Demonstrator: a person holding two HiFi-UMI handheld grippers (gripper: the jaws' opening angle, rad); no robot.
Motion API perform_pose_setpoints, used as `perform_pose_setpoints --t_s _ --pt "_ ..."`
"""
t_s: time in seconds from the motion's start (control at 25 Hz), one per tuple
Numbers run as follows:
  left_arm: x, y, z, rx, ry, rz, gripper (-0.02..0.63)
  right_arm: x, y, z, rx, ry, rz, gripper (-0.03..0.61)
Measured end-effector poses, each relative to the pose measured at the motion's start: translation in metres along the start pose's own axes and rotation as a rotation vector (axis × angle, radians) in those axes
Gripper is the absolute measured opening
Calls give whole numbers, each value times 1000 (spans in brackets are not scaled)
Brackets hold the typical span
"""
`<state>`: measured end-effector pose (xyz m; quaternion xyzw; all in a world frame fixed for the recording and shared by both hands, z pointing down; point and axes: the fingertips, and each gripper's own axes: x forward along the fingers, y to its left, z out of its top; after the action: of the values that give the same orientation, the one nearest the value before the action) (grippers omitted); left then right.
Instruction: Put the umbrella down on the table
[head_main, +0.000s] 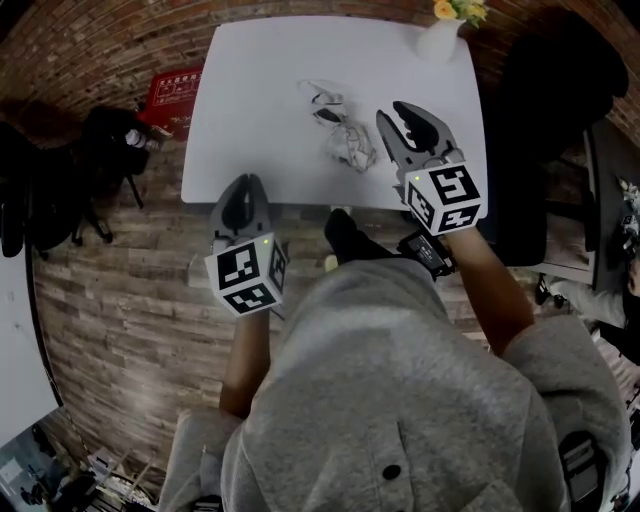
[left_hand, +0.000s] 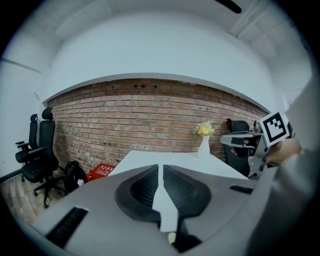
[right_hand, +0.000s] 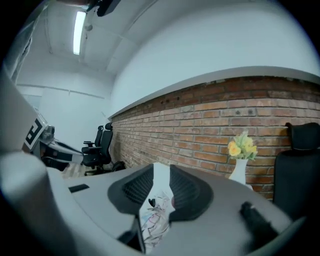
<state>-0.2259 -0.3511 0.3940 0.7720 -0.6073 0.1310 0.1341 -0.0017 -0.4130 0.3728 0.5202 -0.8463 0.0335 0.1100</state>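
Observation:
The folded umbrella (head_main: 347, 142), white with a drawn pattern, lies on the white table (head_main: 260, 100) near its front edge, its strap end (head_main: 324, 101) pointing away. My right gripper (head_main: 397, 113) hovers just right of it, above the table. Its jaws stand a little apart with nothing gripped. In the right gripper view the umbrella (right_hand: 155, 220) shows through that gap, lying below on the table. My left gripper (head_main: 243, 183) is off the table's front left edge, jaws together and empty. The left gripper view looks through the slit between its jaws (left_hand: 160, 172) onto the table (left_hand: 170, 159).
A white vase of yellow flowers (head_main: 440, 35) stands at the table's far right corner. A black office chair (head_main: 550, 100) is right of the table. A red crate (head_main: 170, 95) and a black bag (head_main: 100, 150) sit on the wooden floor at the left.

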Motion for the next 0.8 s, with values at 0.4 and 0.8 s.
perform_pose_setpoints --t_s 0.4,0.8 --pt "-27 -12 -8 -19 -4 -29 38 -50 6 16 -3 -44 -57 40" --pt "-28 -45 -4 -23 -5 -55 38 -78 -11 13 11 -42 -79 40"
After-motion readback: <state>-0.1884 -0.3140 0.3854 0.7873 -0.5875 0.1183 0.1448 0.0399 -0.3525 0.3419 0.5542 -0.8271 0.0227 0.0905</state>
